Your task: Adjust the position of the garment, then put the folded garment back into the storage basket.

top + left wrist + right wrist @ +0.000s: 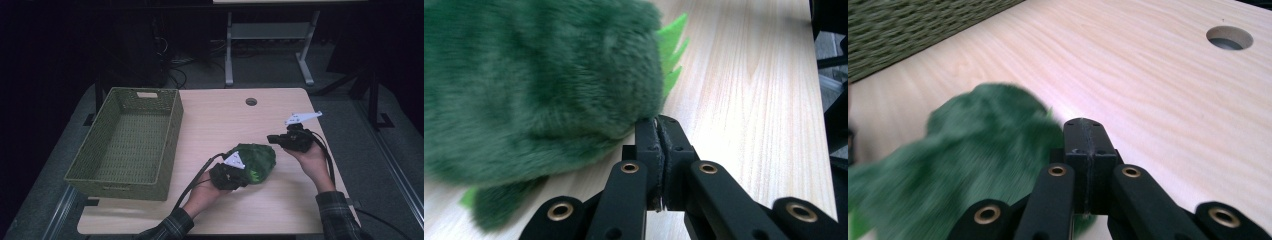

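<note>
Jaws of left gripper [239,172] seemingly pinch green plush toy [257,160].

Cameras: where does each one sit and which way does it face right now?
High view: above the person's side, facing forward and down on the light wooden table; forearms, left gripper, right gripper show.
Left gripper view: rides that gripper, along its shut jaws at the fuzzy green plush toy.
Right gripper view: along its shut jaws toward the woven green basket.
All three share the toy.

Furry green plush toy [256,161] — lime felt spikes — lying on table.
</note>
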Demonstrator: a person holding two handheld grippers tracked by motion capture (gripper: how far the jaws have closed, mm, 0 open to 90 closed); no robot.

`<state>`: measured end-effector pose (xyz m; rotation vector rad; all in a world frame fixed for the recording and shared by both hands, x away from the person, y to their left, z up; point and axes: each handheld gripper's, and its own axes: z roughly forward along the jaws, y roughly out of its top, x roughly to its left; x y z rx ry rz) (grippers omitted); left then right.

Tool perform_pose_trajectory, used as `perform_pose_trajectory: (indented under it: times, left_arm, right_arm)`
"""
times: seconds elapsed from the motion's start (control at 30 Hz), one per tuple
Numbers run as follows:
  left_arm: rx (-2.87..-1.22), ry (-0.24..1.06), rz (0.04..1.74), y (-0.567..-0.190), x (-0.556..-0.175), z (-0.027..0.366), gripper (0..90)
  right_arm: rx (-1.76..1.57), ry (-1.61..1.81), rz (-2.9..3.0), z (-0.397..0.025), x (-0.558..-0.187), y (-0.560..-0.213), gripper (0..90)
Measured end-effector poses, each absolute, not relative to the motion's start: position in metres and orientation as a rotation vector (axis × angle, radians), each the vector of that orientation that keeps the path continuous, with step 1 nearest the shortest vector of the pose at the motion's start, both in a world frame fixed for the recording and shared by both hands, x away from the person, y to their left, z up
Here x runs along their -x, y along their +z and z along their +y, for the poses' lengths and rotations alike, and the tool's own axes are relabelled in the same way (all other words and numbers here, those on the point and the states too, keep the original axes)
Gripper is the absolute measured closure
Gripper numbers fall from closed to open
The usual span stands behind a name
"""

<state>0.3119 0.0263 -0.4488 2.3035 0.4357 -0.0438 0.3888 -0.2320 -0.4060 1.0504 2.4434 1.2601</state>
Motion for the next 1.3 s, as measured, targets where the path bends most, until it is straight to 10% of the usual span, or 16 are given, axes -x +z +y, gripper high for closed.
perform_pose_trajectory:
  times: [0.43, 1.3]
  left_arm:
    - [-2.304, -0.041, 0.477, -0.463, -0.324, 0.021, 87.6]
    - [-2.326, 0.05, 0.543, -0.46, -0.347, 0.056, 87.6]
  right_arm:
    - [-1.065, 1.174, 2.605, -0.201, -0.432, -0.444, 90.0]
    - [-1.034, 1.151, 2.676, -0.219, -0.375, -0.451, 90.0]
